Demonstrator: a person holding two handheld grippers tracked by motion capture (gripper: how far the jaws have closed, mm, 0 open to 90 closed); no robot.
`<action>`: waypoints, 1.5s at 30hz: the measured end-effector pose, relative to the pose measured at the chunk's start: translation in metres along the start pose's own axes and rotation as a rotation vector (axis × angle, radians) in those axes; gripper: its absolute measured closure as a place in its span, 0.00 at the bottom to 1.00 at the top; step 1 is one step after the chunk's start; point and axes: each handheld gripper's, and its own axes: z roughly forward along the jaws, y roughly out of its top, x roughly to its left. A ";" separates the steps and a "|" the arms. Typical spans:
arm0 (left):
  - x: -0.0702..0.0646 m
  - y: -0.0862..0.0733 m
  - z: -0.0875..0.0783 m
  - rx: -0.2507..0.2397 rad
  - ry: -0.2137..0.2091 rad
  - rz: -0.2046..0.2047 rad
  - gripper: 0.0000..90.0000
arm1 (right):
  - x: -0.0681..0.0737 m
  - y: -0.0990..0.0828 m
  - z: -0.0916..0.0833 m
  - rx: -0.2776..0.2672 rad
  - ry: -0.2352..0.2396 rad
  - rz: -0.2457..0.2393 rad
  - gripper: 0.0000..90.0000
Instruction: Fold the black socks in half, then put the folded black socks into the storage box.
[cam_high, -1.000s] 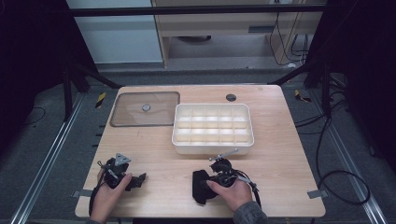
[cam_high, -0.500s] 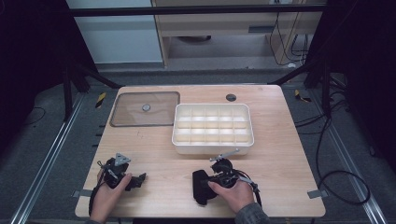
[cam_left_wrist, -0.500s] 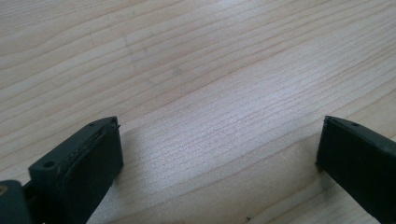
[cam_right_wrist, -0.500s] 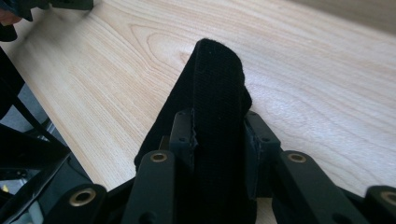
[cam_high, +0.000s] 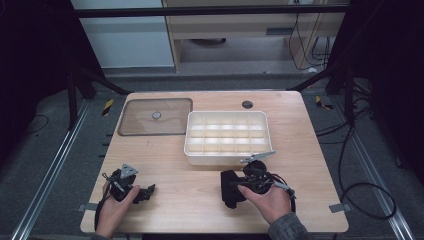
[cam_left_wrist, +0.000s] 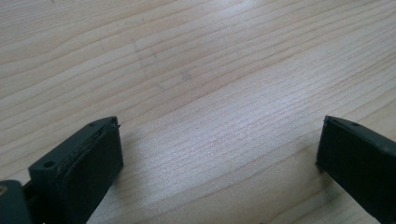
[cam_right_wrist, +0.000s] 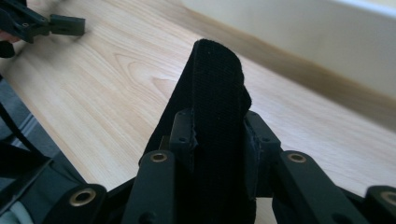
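On the wooden desk, near its front edge, the largest thing is the white divided tray, its compartments bare as far as the high view tells, with a clear lid lying flat beside it, apart from it. Just in front of the tray, the right gripper has a black fabric pad pinched between its jaws; these have just been closing, and the right gripper view has the pad standing up between the two pads, pressed on both sides, its rounded top poking well past them. It looks like soft, napped cloth, light and limp: it should fold or sag rather than slip, and nothing about it seems breakable. A hold low on the body, as now, probably leaves the free end to flop, so a grip nearer the middle would likely steady it. Whether it rests on the desk or hangs clear I cannot tell. Off to the side, the left gripper lies low over bare wood, jaws spread wide with nothing between them.
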 end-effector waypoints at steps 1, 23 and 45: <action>0.000 0.000 0.000 0.000 0.001 -0.001 0.00 | -0.001 0.001 -0.004 0.001 -0.009 0.001 0.77; -0.002 -0.001 0.000 -0.007 0.005 -0.009 0.00 | -0.047 0.023 -0.077 -0.123 -0.142 0.049 0.76; -0.004 -0.002 0.000 -0.010 0.002 -0.005 0.00 | -0.072 0.074 -0.080 -0.152 -0.280 0.024 0.76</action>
